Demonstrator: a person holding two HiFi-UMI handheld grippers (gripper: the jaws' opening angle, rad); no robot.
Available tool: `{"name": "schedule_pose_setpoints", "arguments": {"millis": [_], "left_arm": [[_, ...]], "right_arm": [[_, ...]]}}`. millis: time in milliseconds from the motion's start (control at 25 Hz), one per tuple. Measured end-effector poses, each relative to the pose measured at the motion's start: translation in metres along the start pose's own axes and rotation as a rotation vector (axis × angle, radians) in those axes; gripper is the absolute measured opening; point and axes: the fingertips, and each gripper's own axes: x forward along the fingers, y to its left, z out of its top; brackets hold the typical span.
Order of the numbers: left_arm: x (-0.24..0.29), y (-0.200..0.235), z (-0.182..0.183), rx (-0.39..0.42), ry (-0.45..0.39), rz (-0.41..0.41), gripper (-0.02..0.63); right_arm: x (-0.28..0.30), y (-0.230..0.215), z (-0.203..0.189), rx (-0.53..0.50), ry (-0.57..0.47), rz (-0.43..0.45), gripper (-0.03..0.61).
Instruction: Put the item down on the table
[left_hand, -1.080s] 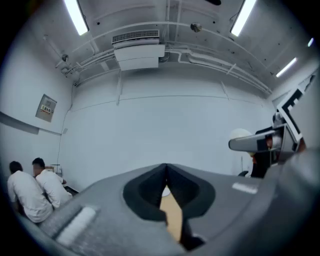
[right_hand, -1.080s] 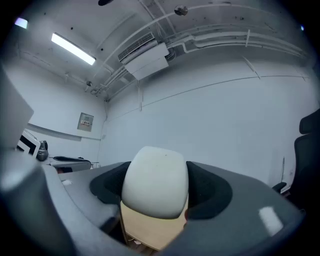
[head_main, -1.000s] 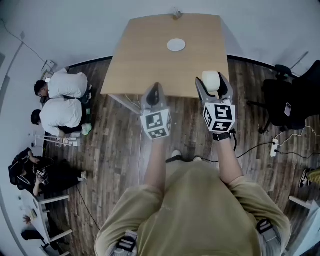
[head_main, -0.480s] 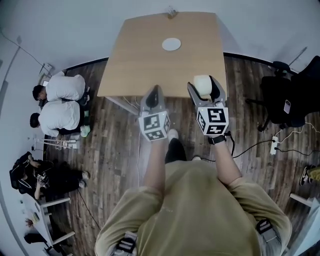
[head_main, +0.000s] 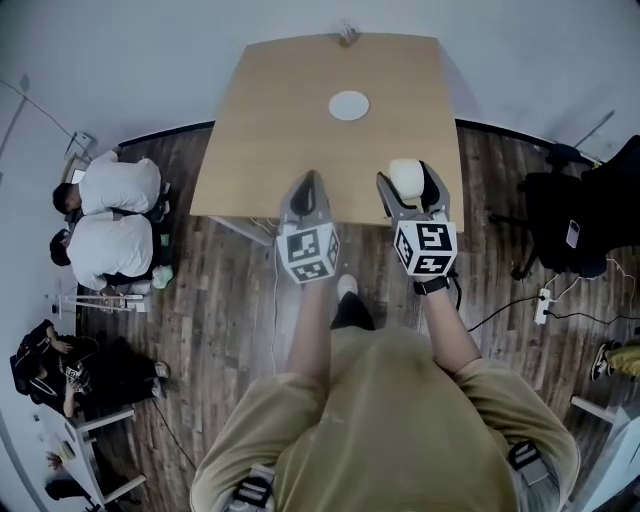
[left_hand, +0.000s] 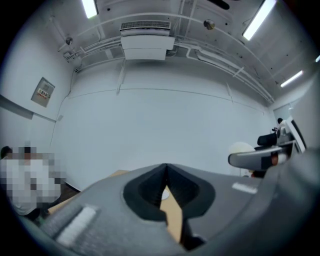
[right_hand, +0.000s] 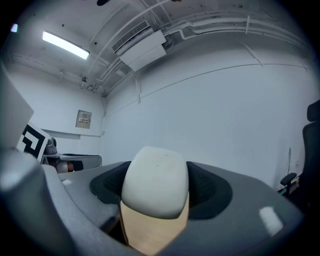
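Note:
A cream, rounded egg-shaped item (head_main: 405, 176) (right_hand: 155, 182) sits between the jaws of my right gripper (head_main: 407, 182) (right_hand: 156, 187), which is shut on it over the near edge of the wooden table (head_main: 300, 110). My left gripper (head_main: 306, 190) (left_hand: 165, 186) is held beside it at the table's near edge, jaws closed together with nothing in them. A white round plate (head_main: 349, 105) lies far up the table. In the left gripper view the right gripper (left_hand: 257, 157) with the cream item (left_hand: 241, 148) shows at the right.
A small object (head_main: 347, 31) stands at the table's far edge by the white wall. Two people in white shirts (head_main: 108, 215) crouch on the wood floor at left. A black office chair (head_main: 575, 215) and a power strip (head_main: 543, 307) are at right.
The view has shifted slightly; both grippers sit a little lower and nearer the table's front edge. The right gripper still holds the cream item.

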Motion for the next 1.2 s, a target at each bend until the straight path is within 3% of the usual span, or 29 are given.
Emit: {"name": "schedule_pose_setpoints", "arguments": {"millis": [560, 840, 1200], "left_arm": [[0.13, 0.117, 0.016, 0.012, -0.044, -0.052, 0.002], [0.184, 0.14, -0.018, -0.037, 0.01, -0.125, 0.002], [0.264, 0.162, -0.06, -0.055, 0.108, -0.127, 0.002]], "right_arm": [[0.174, 0.029, 0.009, -0.079, -0.024, -0.097, 0.345], [0.227, 0.029, -0.018, -0.099, 0.045, -0.114, 0.345], [0.307, -0.009, -0.062, -0.079, 0.141, -0.125, 0.345]]}}
